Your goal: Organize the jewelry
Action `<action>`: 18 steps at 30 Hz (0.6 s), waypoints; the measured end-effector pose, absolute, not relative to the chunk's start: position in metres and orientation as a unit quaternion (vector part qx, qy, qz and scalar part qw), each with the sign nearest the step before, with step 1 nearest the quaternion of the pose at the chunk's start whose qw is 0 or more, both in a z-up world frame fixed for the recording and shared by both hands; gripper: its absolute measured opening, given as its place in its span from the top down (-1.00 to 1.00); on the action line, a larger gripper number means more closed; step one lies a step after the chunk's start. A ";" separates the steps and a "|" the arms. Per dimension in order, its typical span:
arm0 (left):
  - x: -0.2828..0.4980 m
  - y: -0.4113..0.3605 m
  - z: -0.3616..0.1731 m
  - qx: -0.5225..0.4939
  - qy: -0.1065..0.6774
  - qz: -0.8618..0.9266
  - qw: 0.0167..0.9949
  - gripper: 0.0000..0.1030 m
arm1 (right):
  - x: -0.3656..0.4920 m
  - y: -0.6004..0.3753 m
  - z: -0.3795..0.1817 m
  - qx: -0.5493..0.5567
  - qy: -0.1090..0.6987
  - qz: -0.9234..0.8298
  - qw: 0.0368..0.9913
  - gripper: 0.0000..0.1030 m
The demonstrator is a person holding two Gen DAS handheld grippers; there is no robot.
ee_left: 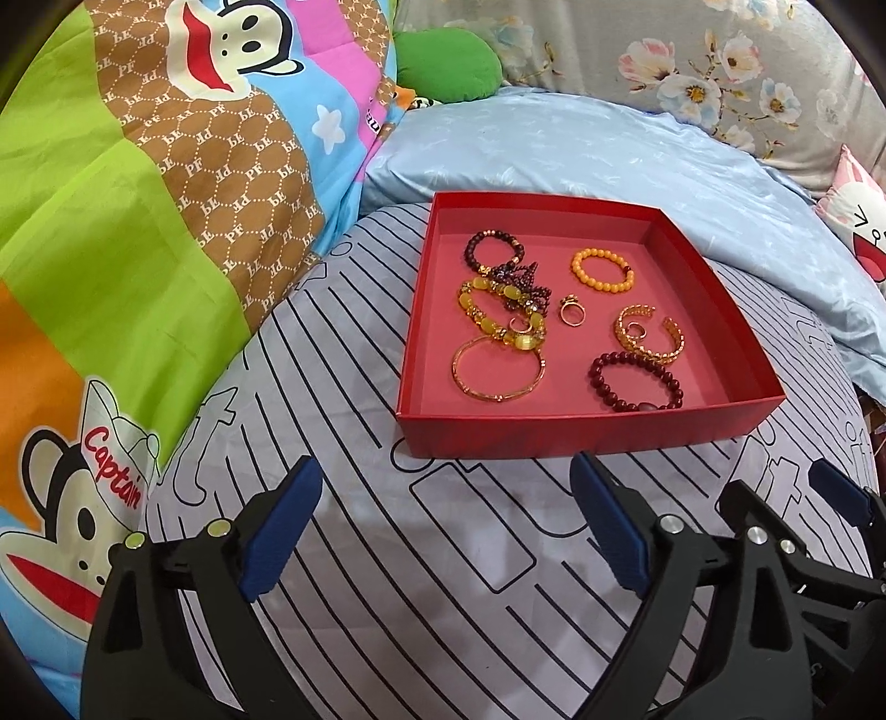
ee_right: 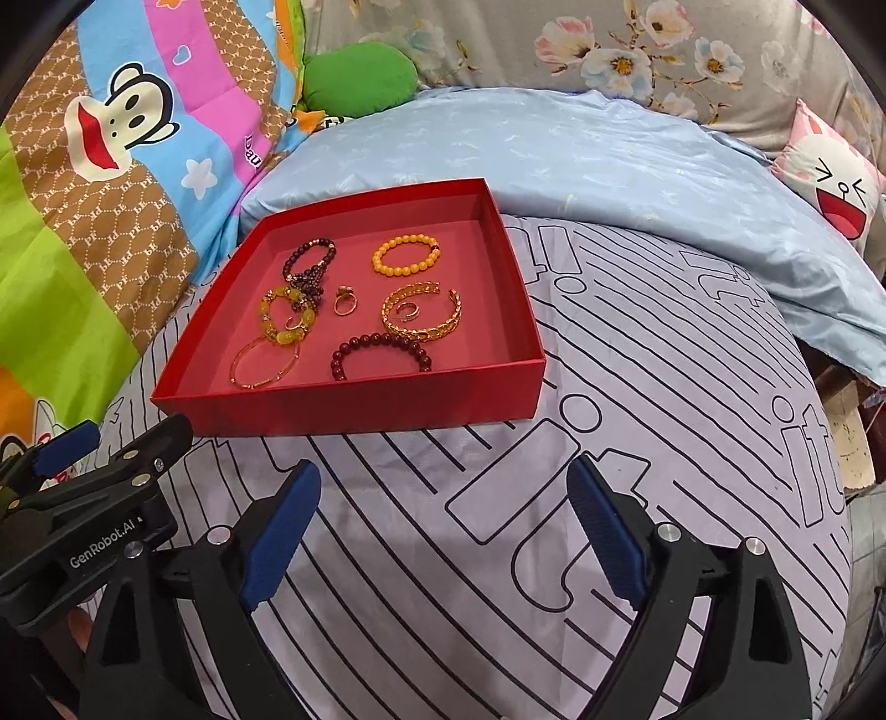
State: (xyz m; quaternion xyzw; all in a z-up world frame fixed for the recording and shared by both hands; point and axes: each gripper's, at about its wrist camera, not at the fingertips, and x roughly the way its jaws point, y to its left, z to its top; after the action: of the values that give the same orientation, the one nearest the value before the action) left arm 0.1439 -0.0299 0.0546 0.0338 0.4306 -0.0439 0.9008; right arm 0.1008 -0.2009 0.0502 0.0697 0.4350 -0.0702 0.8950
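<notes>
A shallow red tray (ee_left: 587,437) (ee_right: 354,410) lies on a striped bedsheet (ee_left: 443,581). Loose jewelry is scattered inside it: an orange bead bracelet (ee_left: 601,252) (ee_right: 407,239), a dark red bead bracelet (ee_left: 626,355) (ee_right: 376,337), a thin gold bangle (ee_left: 493,396) (ee_right: 255,384), a gold cuff (ee_left: 650,351) (ee_right: 421,332) and a gold ring (ee_left: 570,311) (ee_right: 344,302). Tangled yellow and purple bead pieces sit at the tray's left. My left gripper (ee_left: 446,471) is open just short of the tray's near wall, nothing between its fingers. Beside it my right gripper (ee_right: 443,471) is also open and empty.
A bright cartoon-monkey quilt (ee_left: 138,221) rises on the left. A light blue pillow (ee_left: 609,155) lies behind the tray, with a green plush (ee_right: 360,77) and floral fabric (ee_right: 664,50) beyond. A pink cartoon cushion (ee_right: 830,183) sits far right, where the bed's edge drops off.
</notes>
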 end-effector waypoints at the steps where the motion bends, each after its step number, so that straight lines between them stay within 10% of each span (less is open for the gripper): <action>1: 0.144 -0.030 0.054 0.033 0.430 -0.043 0.901 -0.70 | 0.100 -0.201 0.050 0.071 0.435 -0.071 0.895 -0.76; 18: 0.140 -0.031 0.054 0.041 0.427 -0.036 0.903 -0.74 | 0.096 -0.205 0.051 0.074 0.430 -0.076 0.897 -0.88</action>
State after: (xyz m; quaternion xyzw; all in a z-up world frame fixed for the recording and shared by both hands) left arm 0.1400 -0.0307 0.0537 0.0411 0.4271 -0.0364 0.9025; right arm 0.0959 -0.2050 0.0507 0.0739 0.4297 -0.0757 0.8968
